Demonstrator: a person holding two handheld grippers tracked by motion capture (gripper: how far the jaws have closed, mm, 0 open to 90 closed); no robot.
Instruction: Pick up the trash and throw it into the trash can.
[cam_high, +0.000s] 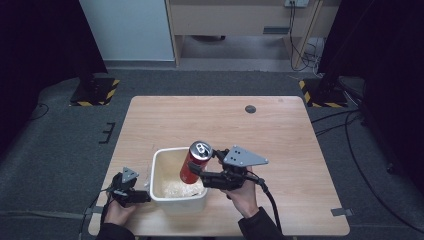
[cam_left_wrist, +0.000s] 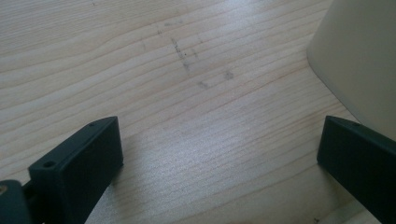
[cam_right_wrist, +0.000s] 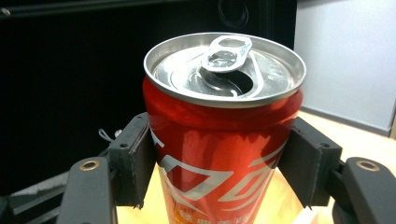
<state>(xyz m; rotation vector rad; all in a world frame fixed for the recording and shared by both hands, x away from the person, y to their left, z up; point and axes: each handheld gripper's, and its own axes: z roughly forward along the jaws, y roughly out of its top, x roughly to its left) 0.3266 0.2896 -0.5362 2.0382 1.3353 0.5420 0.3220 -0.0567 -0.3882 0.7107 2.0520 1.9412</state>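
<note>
One red can held up over the white tub, opened top tilted slightly away!
Right gripper is clamped on its sides, jaws squeezing mid-body, likely to keep it steady above the pale contents. Left gripper rests low on the table beside the tub wall, jaws spread wide, nothing between them.

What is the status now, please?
Right hand-held gripper shut on red can, can over white tub. Left hand-held gripper open beside tub. Nothing in the way.
</note>
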